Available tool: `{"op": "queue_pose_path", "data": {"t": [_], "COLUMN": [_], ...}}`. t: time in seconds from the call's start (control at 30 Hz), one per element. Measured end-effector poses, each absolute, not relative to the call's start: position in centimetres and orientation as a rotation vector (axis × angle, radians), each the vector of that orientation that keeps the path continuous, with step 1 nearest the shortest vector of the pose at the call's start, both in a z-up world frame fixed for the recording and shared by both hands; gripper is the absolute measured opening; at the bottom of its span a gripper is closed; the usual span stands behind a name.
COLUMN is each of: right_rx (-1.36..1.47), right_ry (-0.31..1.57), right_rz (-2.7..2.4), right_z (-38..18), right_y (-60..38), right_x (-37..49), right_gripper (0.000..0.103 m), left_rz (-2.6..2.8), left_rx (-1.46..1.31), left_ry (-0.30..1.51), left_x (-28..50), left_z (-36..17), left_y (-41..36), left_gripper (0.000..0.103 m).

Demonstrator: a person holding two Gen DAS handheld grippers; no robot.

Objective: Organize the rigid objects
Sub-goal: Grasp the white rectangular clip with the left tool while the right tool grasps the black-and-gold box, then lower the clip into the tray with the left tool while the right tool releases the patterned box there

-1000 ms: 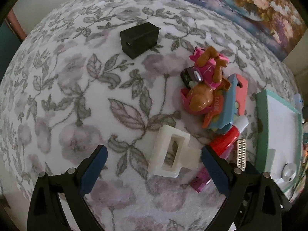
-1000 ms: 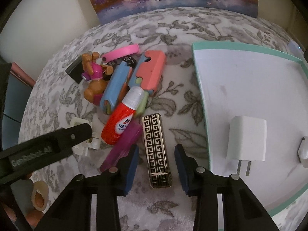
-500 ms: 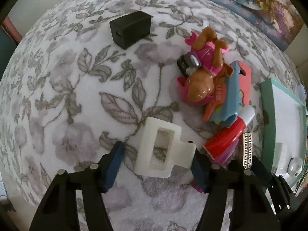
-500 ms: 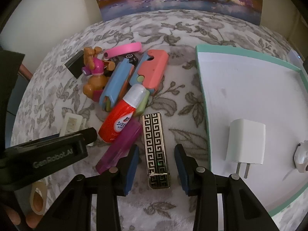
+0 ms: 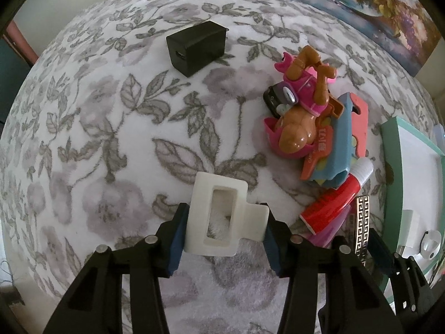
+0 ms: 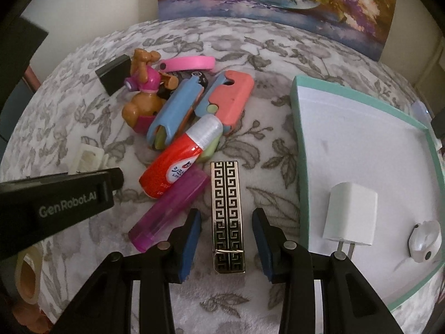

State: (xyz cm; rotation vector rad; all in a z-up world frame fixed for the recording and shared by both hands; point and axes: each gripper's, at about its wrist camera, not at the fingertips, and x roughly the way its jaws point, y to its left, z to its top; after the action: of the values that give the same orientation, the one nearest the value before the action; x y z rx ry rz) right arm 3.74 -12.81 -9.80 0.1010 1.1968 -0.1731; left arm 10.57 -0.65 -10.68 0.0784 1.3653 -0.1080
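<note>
A white plastic clip (image 5: 219, 194) lies on the flowered cloth, and my left gripper (image 5: 224, 228) is closing on it. Its blue pads (image 5: 178, 231) touch the clip's left edge and its right tab. In the right wrist view a black bar with a gold key pattern (image 6: 225, 194) lies lengthwise between the fingers of my right gripper (image 6: 226, 236). That gripper is open, with a gap on each side of the bar. A teal-rimmed white tray (image 6: 361, 139) to the right holds a white charger (image 6: 350, 217) and a small white earbud-like piece (image 6: 424, 240).
A pile left of the bar holds a red tube (image 6: 178, 164), a purple lighter (image 6: 169, 211), blue and coral cases (image 6: 230, 97), a toy dog (image 5: 300, 119) and a pink band (image 6: 189, 62). A black charger (image 5: 197, 47) lies apart. A tape roll (image 6: 26, 275) sits bottom left.
My left jaws have closed from wide apart until they meet the white clip's sides. My right gripper has shifted slightly, and the patterned bar is still between its open fingers.
</note>
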Motion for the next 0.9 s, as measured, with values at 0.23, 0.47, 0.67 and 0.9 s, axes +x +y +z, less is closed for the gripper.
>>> {"op": "queue_pose_path", "data": {"t": [0.23, 0.47, 0.67, 0.9], "right_rx": [0.129, 0.227, 0.286, 0.394], "right_ry": [1.199, 1.193, 1.183, 1.108], "right_rz": [-0.166, -0.160, -0.143, -0.142], "right_z": [-9.5, -9.4, -8.9, -6.1], "right_y": [-13.1, -15.0, -15.8, -18.1], "right_x": [3.6, 3.5, 3.3, 2.6], "right_gripper": [0.039, 0.028, 0.022, 0.022], "left_rz": [-0.080, -0.042, -0.032, -0.029], "left_rx": [0.093, 0.077, 0.070, 0.062], "left_ry": [1.350, 1.300, 1.253, 1.169], "left_x": [10.4, 10.8, 10.9, 10.4], "left_z": [-10.1, -8.6, -6.8, -4.0], "left_y": [-0.9, -0.3, -0.4, -1.1], "left_gripper": [0.050, 0.049, 0.049, 0.049]}}
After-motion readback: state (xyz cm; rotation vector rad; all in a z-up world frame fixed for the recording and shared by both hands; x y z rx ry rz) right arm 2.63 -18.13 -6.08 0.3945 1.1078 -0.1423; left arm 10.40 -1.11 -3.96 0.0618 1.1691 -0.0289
